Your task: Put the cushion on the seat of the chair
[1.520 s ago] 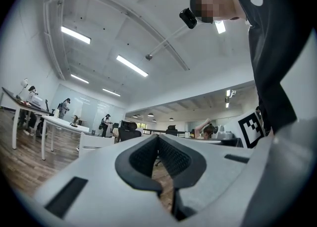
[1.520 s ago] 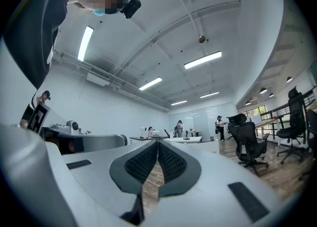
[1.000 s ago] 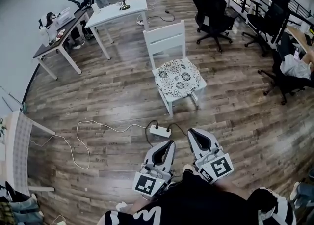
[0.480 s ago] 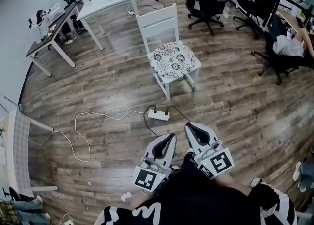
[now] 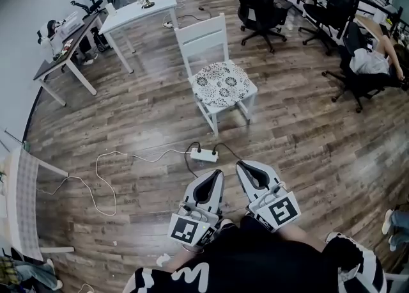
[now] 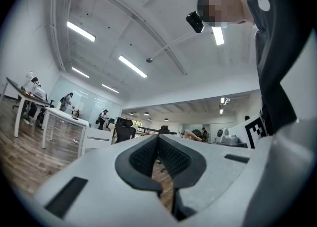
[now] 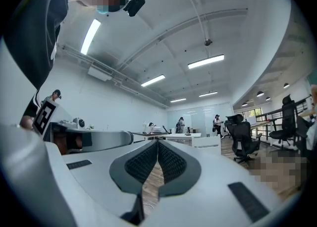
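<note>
Head view: the cushion point(image 5: 222, 84), white with a dark floral print, lies flat on the seat of the white wooden chair point(image 5: 202, 36), so the task looks done or not under way. Both claws are well short of the chair, close to the person's body. The left claw point(image 5: 213, 174) and right claw point(image 5: 245, 166) sit side by side, each pressed together and holding nothing. A white power strip point(image 5: 203, 154) with its cable lies on the floor between the chair and the claws. A white counter point(image 5: 137, 10) stands behind the chair to its left. Handling guess: the cushion is a thin, soft, light pad that would flop if pinched. It isn't fragile and the fabric should grip well. Best hold is probably the front edge or a corner overhanging the seat, ideally one claw per side. Writing: only the square black-and-white markers on the claw cubes; no brand or label legible. Left gripper view: the ribbed pads point(image 6: 148, 156) meet at the tip with nothing between them. The cushion isn't in view, and nothing is readable beyond a marker on the other cube. Right gripper view: the pads point(image 7: 168, 161) are likewise closed and empty. The cushion isn't visible and no text is readable.
</note>
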The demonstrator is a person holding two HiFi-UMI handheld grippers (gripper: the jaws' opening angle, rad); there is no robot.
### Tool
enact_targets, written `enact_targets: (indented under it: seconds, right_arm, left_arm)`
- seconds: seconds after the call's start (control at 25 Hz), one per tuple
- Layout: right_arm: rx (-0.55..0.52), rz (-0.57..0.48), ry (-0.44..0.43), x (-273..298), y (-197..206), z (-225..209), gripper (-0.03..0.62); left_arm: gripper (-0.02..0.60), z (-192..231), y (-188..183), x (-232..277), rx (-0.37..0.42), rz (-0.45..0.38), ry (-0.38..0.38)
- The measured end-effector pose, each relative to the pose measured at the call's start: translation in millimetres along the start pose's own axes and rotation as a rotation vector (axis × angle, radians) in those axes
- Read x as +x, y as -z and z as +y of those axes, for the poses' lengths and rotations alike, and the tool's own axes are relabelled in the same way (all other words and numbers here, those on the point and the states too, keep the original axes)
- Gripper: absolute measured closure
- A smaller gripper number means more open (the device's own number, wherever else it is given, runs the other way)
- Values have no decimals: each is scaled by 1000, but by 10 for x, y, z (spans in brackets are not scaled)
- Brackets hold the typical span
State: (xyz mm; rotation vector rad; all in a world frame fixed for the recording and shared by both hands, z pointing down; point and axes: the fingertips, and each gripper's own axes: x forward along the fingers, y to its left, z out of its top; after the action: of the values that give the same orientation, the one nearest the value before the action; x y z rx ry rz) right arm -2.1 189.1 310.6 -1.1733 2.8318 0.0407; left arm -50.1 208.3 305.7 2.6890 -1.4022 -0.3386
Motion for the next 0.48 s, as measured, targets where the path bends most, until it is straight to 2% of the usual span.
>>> enact_targets:
  seconds: [0.48]
  right_arm:
    - [-8,-15,-1,-50,-72,4,572]
  left_arm:
    - [575,-59,-20,-14,15,-3,13]
